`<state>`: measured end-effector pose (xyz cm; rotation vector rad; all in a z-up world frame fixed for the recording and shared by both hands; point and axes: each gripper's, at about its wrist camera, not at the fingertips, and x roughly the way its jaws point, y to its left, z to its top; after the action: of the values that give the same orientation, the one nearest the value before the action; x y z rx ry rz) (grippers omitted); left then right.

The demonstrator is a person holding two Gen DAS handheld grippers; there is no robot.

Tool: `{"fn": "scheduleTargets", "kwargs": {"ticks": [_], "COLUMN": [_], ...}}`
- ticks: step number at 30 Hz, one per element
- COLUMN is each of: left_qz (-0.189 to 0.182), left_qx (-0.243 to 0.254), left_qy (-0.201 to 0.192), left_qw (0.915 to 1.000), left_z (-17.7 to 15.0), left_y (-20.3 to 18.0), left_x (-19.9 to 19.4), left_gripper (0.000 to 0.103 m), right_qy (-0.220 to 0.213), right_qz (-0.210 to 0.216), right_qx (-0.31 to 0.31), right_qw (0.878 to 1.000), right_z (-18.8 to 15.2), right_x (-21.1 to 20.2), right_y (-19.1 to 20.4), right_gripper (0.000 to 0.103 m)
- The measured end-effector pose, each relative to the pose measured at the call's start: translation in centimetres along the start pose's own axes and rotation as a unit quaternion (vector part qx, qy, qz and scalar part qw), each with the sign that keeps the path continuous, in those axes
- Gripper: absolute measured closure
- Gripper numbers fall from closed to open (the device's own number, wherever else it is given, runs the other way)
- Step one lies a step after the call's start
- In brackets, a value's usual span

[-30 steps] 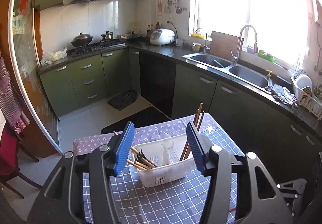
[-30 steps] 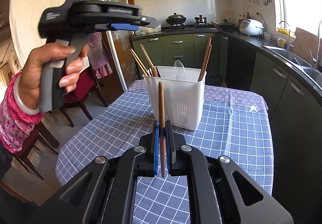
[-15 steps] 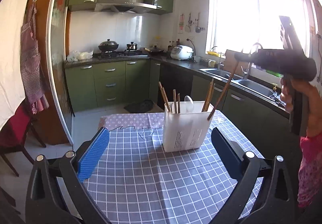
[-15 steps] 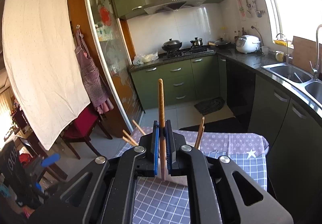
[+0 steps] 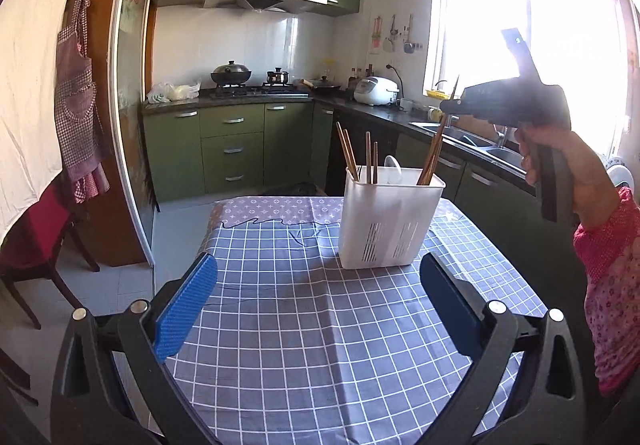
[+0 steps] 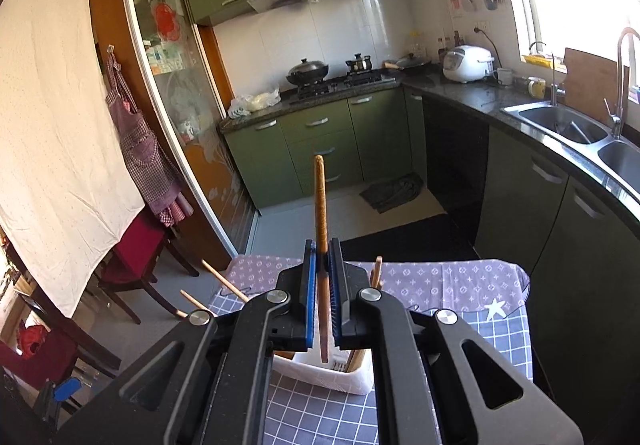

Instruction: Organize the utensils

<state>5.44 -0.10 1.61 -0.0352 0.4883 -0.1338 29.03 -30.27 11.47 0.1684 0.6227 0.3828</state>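
Chopstick (image 6: 321, 229) is standing nearly upright between the blue pads of the right gripper (image 6: 322, 299), which is clamping it at its lower half, its lower tip hanging just above the white utensil caddy (image 6: 320, 375) on the checked tablecloth (image 6: 320, 417). Seen from the left wrist, that same right gripper (image 5: 450, 107) is hovering over the right compartment of the caddy (image 5: 390, 223), where two other chopsticks (image 5: 430, 161) are already leaning; more chopsticks (image 5: 346, 153) and a white spoon (image 5: 394, 165) are sitting in the compartments further left. The left gripper (image 5: 316, 303) is holding nothing, its jaws standing wide apart over bare cloth, well short of the caddy. The step in hand looks like dropping the held chopstick in with its fellows. The next move is calling for lining the tip up over the right compartment, lowering it past the rim, then loosening the pads. Beyond the table, green cabinets (image 5: 228, 149) and a sink (image 6: 560, 125) are lining the kitchen.
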Motion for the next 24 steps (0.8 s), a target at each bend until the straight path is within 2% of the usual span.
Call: {"fn": "scheduleTargets", "kwargs": {"ticks": [4,6,7,12,16,19,24], "left_qz": [0.002,0.002,0.001,0.001,-0.003,-0.008,-0.010], "left_qx": [-0.001,-0.003,-0.004,0.003,-0.004,-0.003,0.011], "left_qy": [0.006,0.008,0.009,0.013,0.012,0.023,0.027], "left_qw": [1.0000,1.0000,0.9999,0.9999,0.9999,0.9997,0.9995], "left_z": [-0.2,-0.3,-0.4,-0.7,-0.9,-1.7,-3.3], "left_y": [0.2,0.2,0.3,0.2,0.4,0.1,-0.9], "left_x": [0.3,0.4,0.5,0.7,0.6,0.9,0.6], "left_gripper": [0.007,0.007,0.007,0.007,0.007,0.007,0.007], "right_qy": [0.019,0.020,0.015,-0.028,-0.059,-0.062,-0.068], "right_qz": [-0.002,-0.007,-0.014,-0.030,-0.026,-0.034,-0.040], "right_qx": [0.001,-0.004,-0.009,-0.026,-0.015,-0.008,0.016], "right_qw": [1.000,1.000,1.000,0.999,0.998,0.997,0.997], "right_z": [-1.8,-2.3,-2.6,-5.2,-9.8,-14.4,-22.0], "right_x": [2.3,2.8,2.6,-0.7,-5.0,-7.4,-10.7], "right_y": [-0.7,-0.7,-0.5,0.4,-0.1,-0.5,-1.4], "right_gripper": [0.095,0.076,0.063,0.061,0.048,0.047,0.029]}}
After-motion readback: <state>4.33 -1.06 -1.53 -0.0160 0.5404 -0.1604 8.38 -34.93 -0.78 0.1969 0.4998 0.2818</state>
